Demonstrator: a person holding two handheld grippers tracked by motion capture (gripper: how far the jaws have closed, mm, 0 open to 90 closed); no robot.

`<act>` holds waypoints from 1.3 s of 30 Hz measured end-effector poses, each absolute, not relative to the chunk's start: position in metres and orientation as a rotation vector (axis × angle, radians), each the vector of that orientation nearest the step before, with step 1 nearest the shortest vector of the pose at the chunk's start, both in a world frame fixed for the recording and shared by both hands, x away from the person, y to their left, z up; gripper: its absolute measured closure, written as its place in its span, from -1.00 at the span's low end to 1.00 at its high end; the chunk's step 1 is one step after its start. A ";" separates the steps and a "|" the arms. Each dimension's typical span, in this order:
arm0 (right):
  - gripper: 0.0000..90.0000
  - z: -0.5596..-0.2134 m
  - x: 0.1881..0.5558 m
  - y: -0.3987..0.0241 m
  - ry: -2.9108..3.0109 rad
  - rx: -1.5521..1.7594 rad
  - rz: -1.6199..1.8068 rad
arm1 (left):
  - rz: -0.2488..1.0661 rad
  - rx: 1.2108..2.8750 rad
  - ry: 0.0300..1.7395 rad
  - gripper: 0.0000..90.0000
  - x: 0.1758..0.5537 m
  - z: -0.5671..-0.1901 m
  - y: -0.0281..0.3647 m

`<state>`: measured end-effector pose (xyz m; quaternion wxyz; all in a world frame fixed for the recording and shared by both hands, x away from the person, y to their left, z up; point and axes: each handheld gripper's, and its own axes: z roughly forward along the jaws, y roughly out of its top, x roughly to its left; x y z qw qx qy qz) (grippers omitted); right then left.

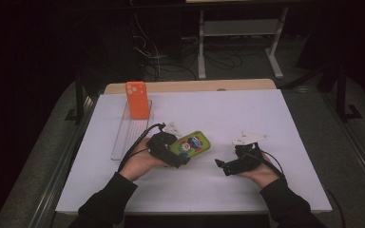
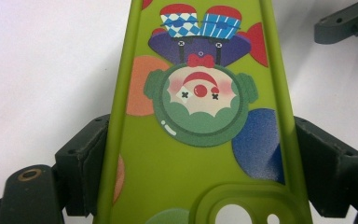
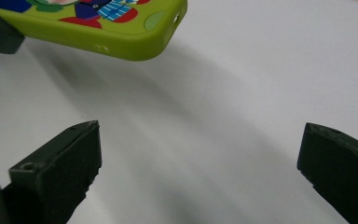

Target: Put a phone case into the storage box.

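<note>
A green phone case (image 1: 193, 144) printed with a cartoon clown sits clamped by its two long edges in the left hand-held gripper (image 1: 177, 153), near the middle of the white tabletop (image 1: 247, 109). In the left gripper view the black pads (image 2: 86, 158) press flat against the case's (image 2: 200, 163) smooth, rubbery sides, with the rounded camera cutout at the near end and the clown's hat pointing away. The right gripper view shows the case (image 3: 102, 23) lifted clear of the surface, a soft shadow beneath it and its rounded corner overhanging bare tabletop.

The right hand-held gripper (image 1: 220, 164) rests low just to the right of the case, apart from it, jaws spread wide with nothing between them; its blunt black fingers (image 3: 70, 158) frame an open stretch of matte white surface.

Far left, an orange phone case (image 1: 137, 99) stands upright at the far end of a clear ribbed plastic tray (image 1: 123, 137) that runs along the tabletop's left side, well apart from both hands. The middle, right and near portions of the tabletop lie open, and a strip of pale wood (image 1: 195, 86) edges its far side.
</note>
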<state>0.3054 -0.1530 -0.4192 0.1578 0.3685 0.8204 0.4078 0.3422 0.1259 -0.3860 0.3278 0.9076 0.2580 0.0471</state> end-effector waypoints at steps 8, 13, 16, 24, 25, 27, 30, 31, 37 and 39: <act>-1.00 -0.416 0.304 -0.150 2.309 0.934 1.082 | 0.113 2.393 0.674 -0.65 0.343 -0.386 0.127; -1.00 -0.415 0.303 -0.147 2.300 0.853 1.037 | 0.112 2.402 0.674 -0.65 0.343 -0.386 0.126; -1.00 -0.414 0.301 -0.143 2.284 0.821 1.021 | 0.111 2.401 0.673 -0.65 0.343 -0.386 0.126; -1.00 -0.413 0.299 -0.138 2.245 0.708 0.961 | 0.113 2.404 0.669 -0.65 0.344 -0.387 0.126; -1.00 -0.413 0.298 -0.137 2.238 0.694 0.951 | 0.112 2.401 0.670 -0.65 0.343 -0.387 0.126; -1.00 -0.412 0.296 -0.135 2.218 0.647 0.915 | 0.109 2.402 0.672 -0.65 0.344 -0.387 0.127; -1.00 -0.412 0.293 -0.132 2.191 0.588 0.880 | 0.117 2.407 0.659 -0.65 0.344 -0.386 0.127; -1.00 -0.412 0.292 -0.130 2.185 0.569 0.869 | 0.117 2.406 0.658 -0.65 0.344 -0.386 0.127; -1.00 -0.416 0.288 -0.122 2.152 0.410 0.755 | 0.110 2.374 0.687 -0.65 0.343 -0.388 0.125; -1.00 -0.418 0.288 -0.120 2.138 0.367 0.724 | 0.111 2.375 0.686 -0.65 0.342 -0.388 0.124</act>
